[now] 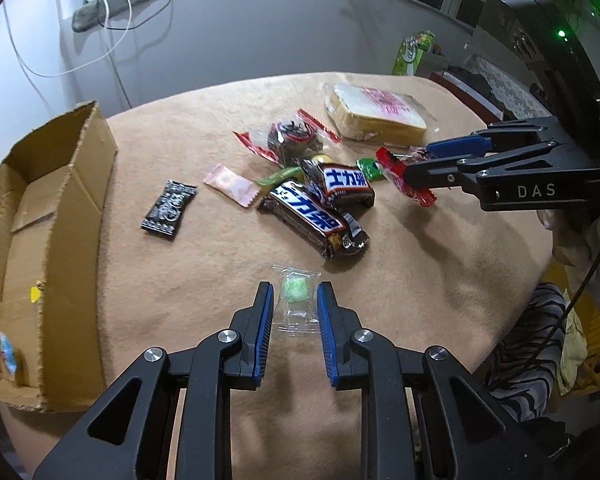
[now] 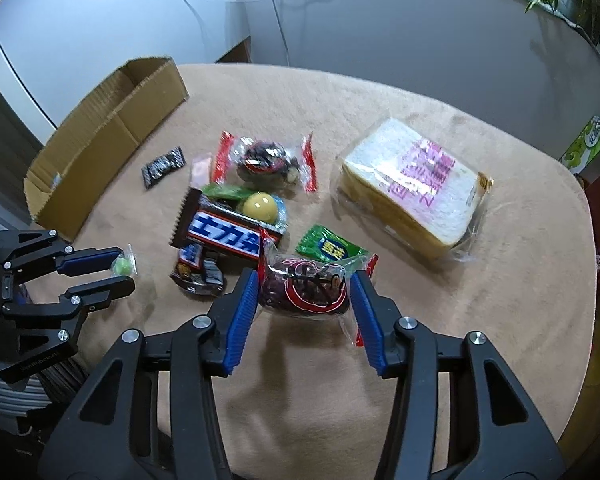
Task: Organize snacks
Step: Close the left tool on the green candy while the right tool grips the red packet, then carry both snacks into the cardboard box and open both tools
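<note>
Snacks lie in a heap in the middle of a table with a tan cloth [image 1: 440,280]. Two chocolate bars [image 1: 316,216] sit there; in the left view the front one's long side runs from 10 o'clock to 4 o'clock. A bag of sliced bread [image 2: 412,184] lies flat at 1 o'clock from the heap in the right view.

The left gripper [image 1: 294,304] pinches a clear wrapper with a small green candy [image 1: 296,290] inside, long side pointing away from the camera. The right gripper [image 2: 304,292] pinches a red-ended bag of dark candy [image 2: 304,284], long side across the jaws. In the left view this bag looks lifted off the cloth, but most of it hides behind the fingers.

A cardboard box [image 1: 60,184] stands open at 9 o'clock from the heap, cut off at the picture's edge. Something small lies inside; I cannot tell what.

Only the right view shows a yellow ball [image 2: 260,206] clearly. The left view shows just a tiny bit of it. A black candy [image 1: 169,209] lies alone between box and heap.
</note>
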Demonstrator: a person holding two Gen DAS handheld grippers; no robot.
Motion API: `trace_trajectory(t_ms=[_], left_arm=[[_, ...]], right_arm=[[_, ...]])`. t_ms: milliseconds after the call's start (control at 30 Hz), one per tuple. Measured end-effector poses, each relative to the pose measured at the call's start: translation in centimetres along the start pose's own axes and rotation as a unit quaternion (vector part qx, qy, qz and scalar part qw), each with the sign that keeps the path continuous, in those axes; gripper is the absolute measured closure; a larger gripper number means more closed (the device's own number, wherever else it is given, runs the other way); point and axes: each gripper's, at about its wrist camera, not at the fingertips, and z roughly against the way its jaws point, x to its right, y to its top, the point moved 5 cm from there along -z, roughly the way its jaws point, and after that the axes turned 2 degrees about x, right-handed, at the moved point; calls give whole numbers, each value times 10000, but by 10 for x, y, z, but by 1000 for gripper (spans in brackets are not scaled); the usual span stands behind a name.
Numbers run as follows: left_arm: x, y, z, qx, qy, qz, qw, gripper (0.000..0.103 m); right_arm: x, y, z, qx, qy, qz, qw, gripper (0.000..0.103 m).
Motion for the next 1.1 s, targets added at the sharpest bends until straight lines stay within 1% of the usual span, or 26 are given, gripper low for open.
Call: trace_trajectory(t_ms=[200, 433, 667, 833, 1100], left_arm=[[-15, 6, 17, 208, 38, 96, 9997, 82], [-45, 12, 47, 452, 245, 215, 9984, 82], [-81, 17, 74, 651, 519, 361, 9959, 82], [-104, 16, 85, 729, 679, 508, 9937, 82], [-139, 10, 97, 784, 865, 719, 9906, 82]], right_arm=[[-22, 19, 19, 251, 98, 162, 9995, 53], [-58, 49, 27, 444, 209, 411, 9980, 53], [-99, 80, 25, 537, 316, 737, 9953, 53], [-132, 103, 18, 574, 371, 976, 9929, 53], [-175, 130, 2, 541, 481, 1233, 9897, 53]])
